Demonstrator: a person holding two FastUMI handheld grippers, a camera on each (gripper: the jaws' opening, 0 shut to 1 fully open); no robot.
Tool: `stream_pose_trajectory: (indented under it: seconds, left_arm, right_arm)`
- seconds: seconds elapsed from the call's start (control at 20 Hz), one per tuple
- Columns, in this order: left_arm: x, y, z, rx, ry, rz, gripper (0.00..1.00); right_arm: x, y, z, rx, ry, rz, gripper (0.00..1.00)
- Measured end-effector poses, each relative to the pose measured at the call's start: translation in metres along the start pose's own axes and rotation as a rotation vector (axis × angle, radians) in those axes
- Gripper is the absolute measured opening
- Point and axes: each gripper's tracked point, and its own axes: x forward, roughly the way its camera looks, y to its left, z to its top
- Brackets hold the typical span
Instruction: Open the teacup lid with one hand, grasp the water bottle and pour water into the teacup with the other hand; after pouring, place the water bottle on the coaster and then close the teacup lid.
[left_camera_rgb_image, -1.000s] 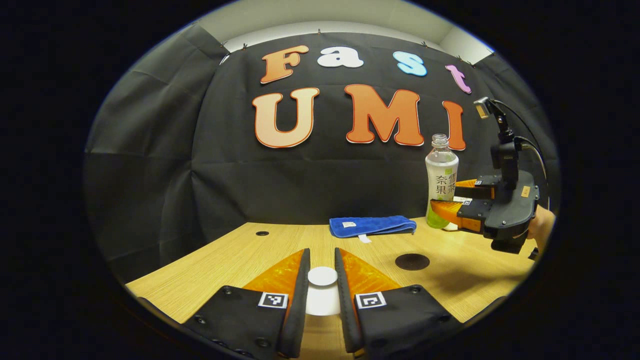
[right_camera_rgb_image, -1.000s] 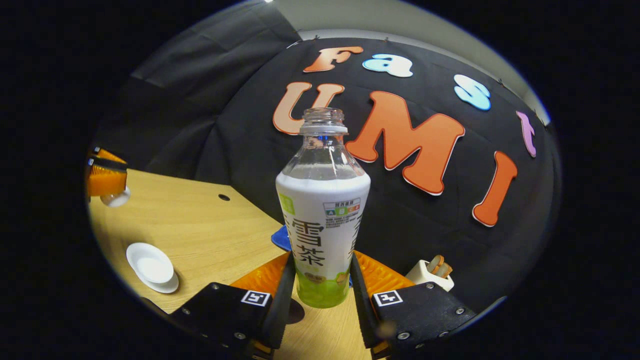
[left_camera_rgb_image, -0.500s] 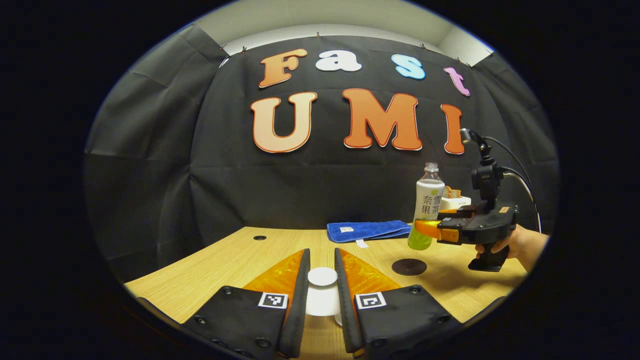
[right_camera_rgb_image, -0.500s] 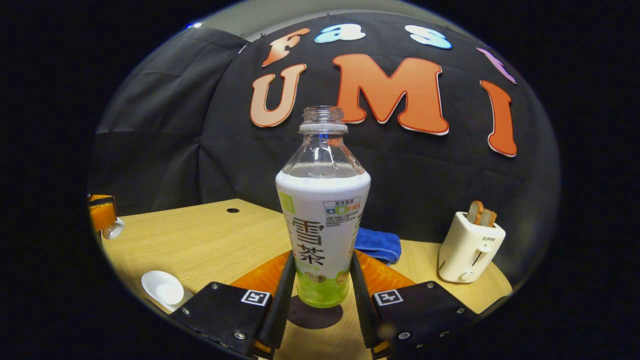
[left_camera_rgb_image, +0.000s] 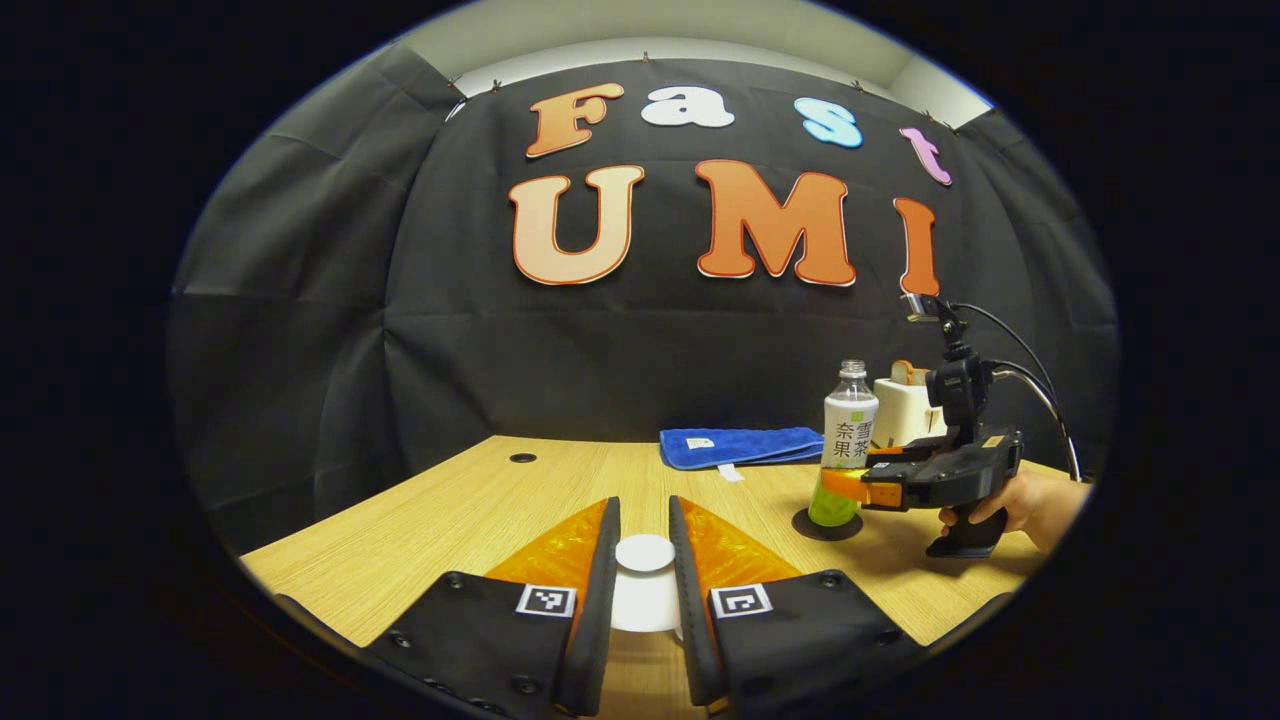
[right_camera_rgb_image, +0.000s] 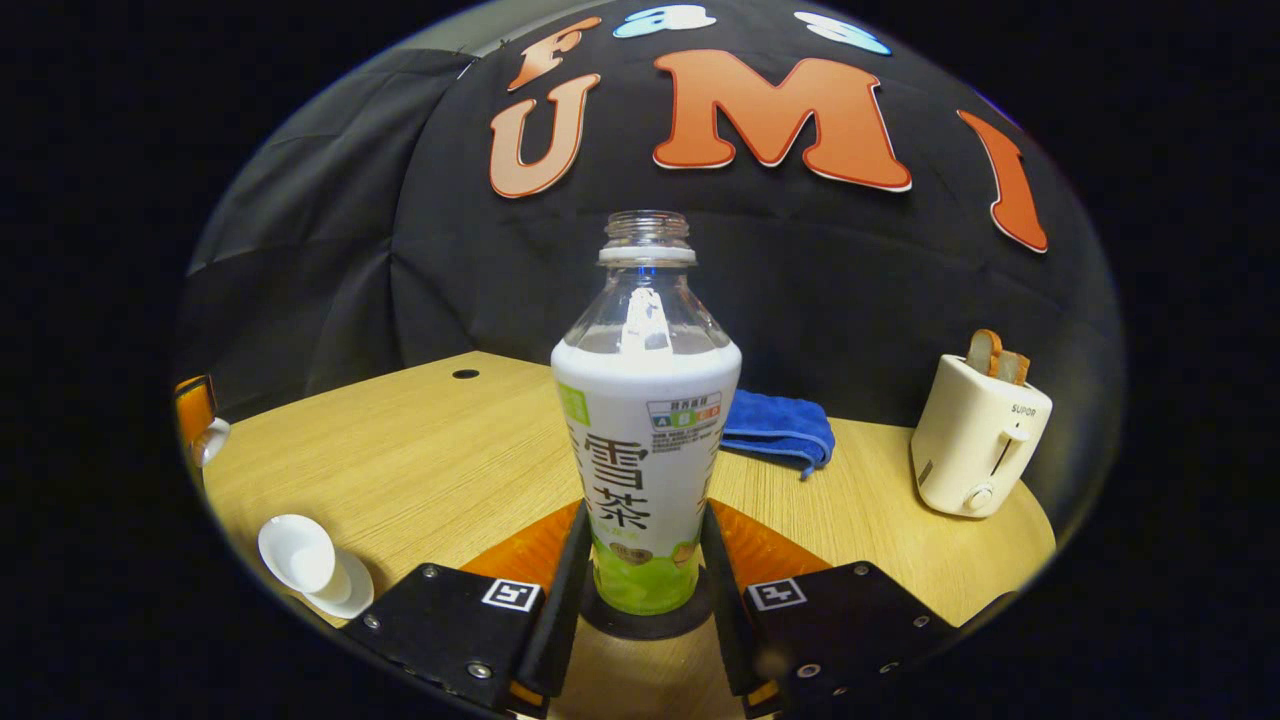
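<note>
My right gripper is shut on the lower part of an uncapped water bottle with a white label, held upright. Its base sits at the dark round coaster. In the left gripper view the bottle stands on the coaster at the right, with the right gripper around it and a hand behind. My left gripper is shut on the knob of the white teacup lid, held above the table. The open white teacup rests on its saucer at the lower left.
A folded blue cloth lies at the back of the wooden table. A cream toaster with bread slices stands at the back right. The table has a small cable hole near its far left edge.
The right gripper has carried the bottle down and away from the teacup until it stands upright on the coaster. The left gripper has stayed still, holding the lid.
</note>
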Motion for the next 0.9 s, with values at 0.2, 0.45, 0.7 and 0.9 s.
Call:
stream_pose_trajectory:
  seconds: [0.2,0.45,0.7,0.9]
  left_arm:
    - [0.004,-0.004,-0.002,-0.021,0.011,-0.007,0.35]
    - [0.011,-0.019,0.003,-0.045,0.006,-0.039,0.35]
    - [0.017,-0.038,0.003,-0.062,0.021,-0.079,0.35]
    - [0.022,-0.051,-0.002,-0.064,0.033,-0.103,0.33]
  right_arm:
    - [0.001,-0.003,-0.004,0.038,0.014,0.001,0.61]
    - [0.001,-0.004,-0.005,0.062,0.031,0.015,0.66]
    - [-0.014,-0.004,-0.008,0.042,0.04,0.038,0.8]
    - [-0.034,-0.009,0.001,0.032,0.001,0.039,0.95]
